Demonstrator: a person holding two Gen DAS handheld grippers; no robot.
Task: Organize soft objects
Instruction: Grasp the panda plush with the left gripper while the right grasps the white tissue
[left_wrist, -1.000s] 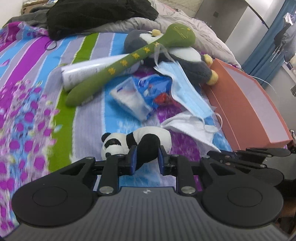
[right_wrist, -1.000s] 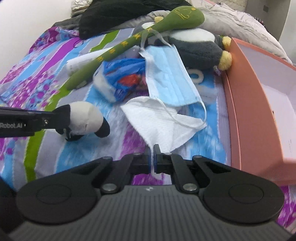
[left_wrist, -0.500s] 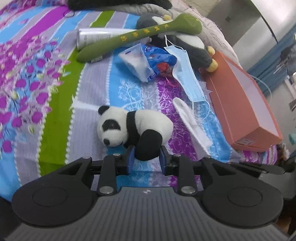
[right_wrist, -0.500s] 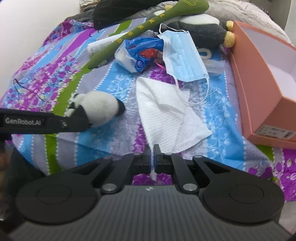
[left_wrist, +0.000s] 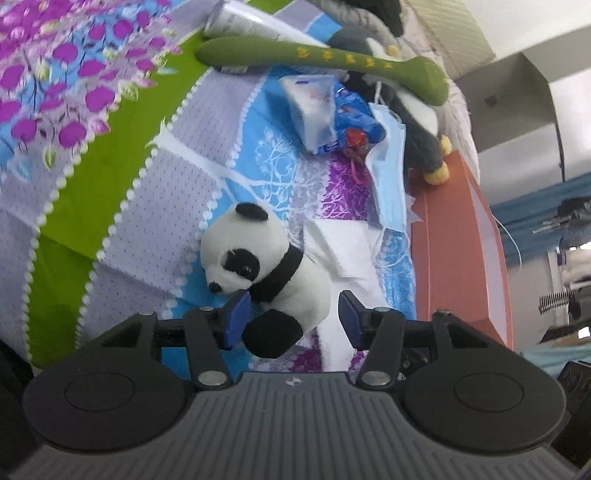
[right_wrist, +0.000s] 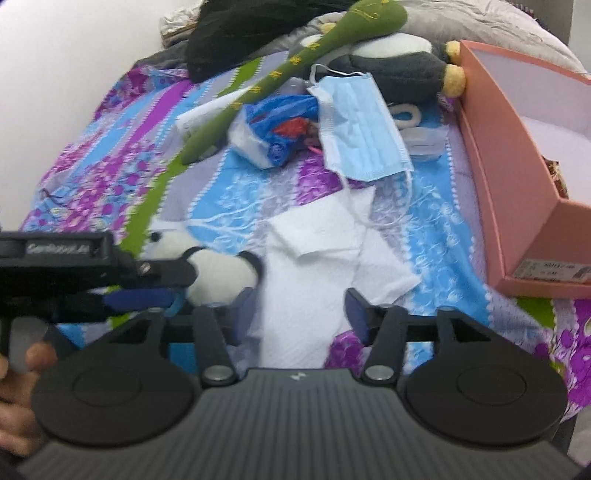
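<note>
Now both grippers let go.
Left gripper (left_wrist: 293, 314) has just opened, freeing the panda (left_wrist: 266, 266); right gripper (right_wrist: 299, 314) has just opened over the white tissue (right_wrist: 317, 266).

A bedroom: patterned bedspread (right_wrist: 122, 155), rumpled duvet (right_wrist: 491, 26), curtain (left_wrist: 535, 218).

A bed is covered by a striped floral bedspread (right_wrist: 229, 192) in purple, blue, green and grey. A plain white wall (right_wrist: 74, 55) is seen beside it. Blue curtains (left_wrist: 535, 218) and a grey cabinet (left_wrist: 517, 92) are visible beyond the bed.
</note>
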